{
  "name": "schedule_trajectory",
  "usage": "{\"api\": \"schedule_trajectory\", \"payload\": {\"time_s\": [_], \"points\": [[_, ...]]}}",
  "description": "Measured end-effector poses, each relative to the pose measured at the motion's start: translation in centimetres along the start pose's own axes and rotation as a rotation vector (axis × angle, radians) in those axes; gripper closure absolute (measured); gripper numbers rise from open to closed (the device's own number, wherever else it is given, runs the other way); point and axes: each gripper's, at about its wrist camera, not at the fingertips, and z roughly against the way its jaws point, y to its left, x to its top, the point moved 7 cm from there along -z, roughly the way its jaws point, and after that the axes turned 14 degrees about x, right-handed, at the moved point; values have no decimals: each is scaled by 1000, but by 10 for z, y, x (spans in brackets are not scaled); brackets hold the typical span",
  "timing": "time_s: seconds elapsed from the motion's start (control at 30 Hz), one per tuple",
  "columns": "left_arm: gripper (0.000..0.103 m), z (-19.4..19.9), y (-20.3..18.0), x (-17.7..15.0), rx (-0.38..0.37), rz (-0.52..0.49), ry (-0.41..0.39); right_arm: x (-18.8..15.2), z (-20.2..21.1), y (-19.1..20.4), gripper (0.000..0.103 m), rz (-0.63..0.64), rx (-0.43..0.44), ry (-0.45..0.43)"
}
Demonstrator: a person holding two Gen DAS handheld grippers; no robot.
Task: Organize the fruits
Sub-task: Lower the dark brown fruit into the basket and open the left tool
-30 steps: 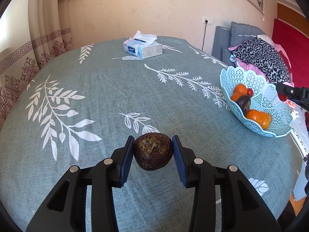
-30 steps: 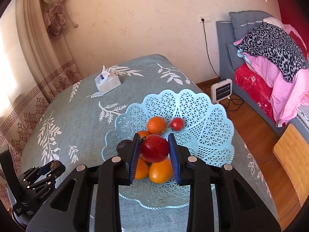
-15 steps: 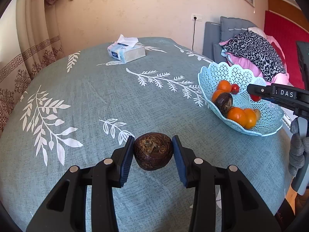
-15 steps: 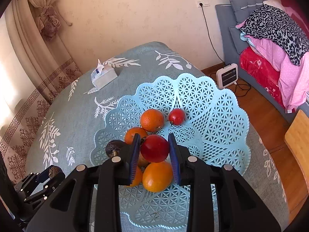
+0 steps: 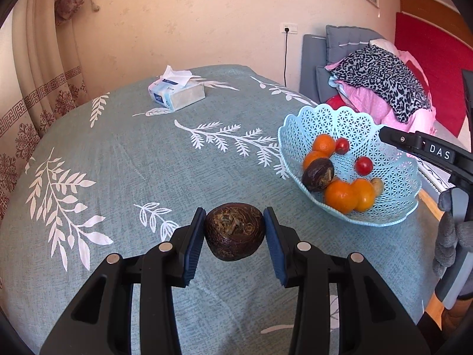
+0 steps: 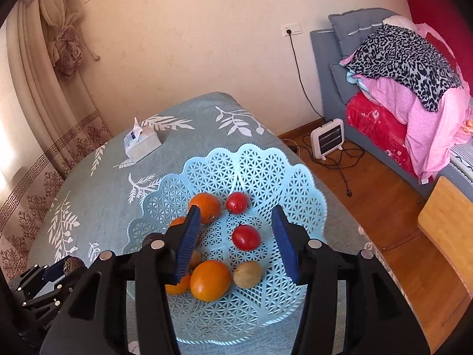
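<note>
Left tool (image 5: pixel 235 230) grips brown fruit (image 5: pixel 234 235); right tool (image 6: pixel 236 235) opening, empty.

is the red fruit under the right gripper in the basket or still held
In the basket. The red fruit lies on the lattice floor, clear of both pads, while the right gripper jaws are opening above it.

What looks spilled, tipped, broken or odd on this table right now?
Nothing stands out. The pale blue lattice basket sits upright with its fruit inside, and the dark brown wrinkled fruit is gripped squarely by the left gripper.
</note>
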Motion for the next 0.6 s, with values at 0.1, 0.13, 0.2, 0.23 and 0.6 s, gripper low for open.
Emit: {"api": "schedule_trajectory", "payload": {"time_s": [0.1,0.13,0.2,0.23,0.6], "points": [[63,3,-14,11,-13,-21,-22,6,12,-7,52,24,-49,-48],[63,3,-19,15,-21,-30,-29,8,16,-9,52,28,-64,-64],[63,3,-31,23,-40,-45,-44,11,23,-15,48,35,-90,-91],[63,2,-37,27,-48,-53,-49,12,27,-17,45,38,-100,-104],[63,-12,-102,53,-137,-122,-67,11,38,-38,42,21,-131,-144]]}}
